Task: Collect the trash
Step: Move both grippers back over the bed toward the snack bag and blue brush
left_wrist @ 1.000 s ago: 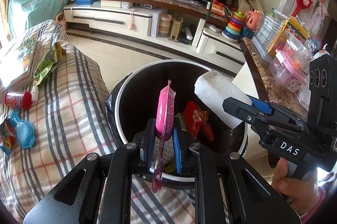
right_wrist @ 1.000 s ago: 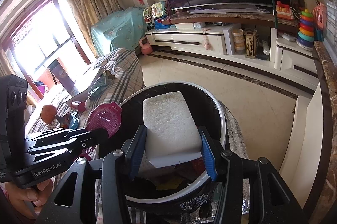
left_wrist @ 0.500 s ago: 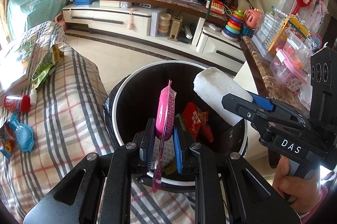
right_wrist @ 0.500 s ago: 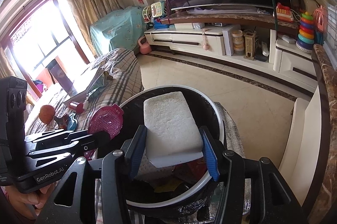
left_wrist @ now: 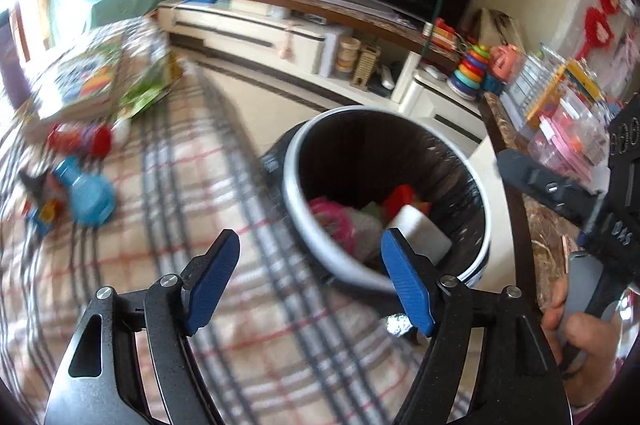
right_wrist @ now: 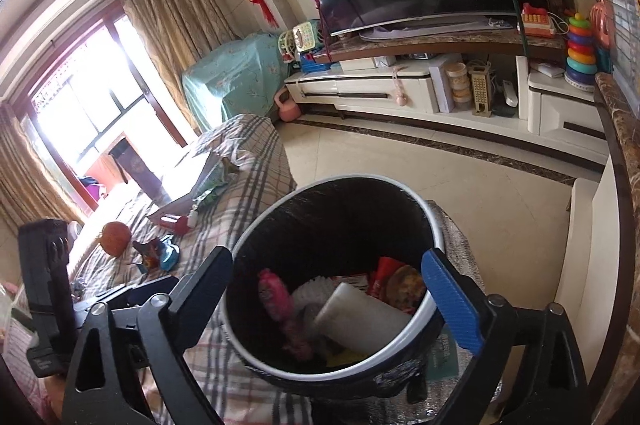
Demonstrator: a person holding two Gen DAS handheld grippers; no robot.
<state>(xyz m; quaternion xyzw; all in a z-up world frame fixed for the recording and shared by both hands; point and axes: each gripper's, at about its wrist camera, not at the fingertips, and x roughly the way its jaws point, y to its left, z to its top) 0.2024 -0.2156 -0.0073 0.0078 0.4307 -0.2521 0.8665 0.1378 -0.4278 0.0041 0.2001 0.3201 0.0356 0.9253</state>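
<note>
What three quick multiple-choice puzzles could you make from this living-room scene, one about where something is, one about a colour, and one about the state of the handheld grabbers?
1. Where does the white foam block lie?
A. On the plaid blanket
B. Inside the round black white-rimmed trash bin
C. On the TV stand

2. What colour are the pads on the left gripper?
A. Blue
B. Red
C. Yellow

3. What is between the fingers of the right gripper?
A. The foam block, clamped
B. A pink wrapper, clamped
C. Nothing; they stand apart

Answers:
1. B, the block rests among the rubbish in the bin, beside the pink plastic wrapper.
2. A, both pads show blue in the left wrist view.
3. C, the jaws are opening wide and hold nothing, with the bin seen below between them.
</note>
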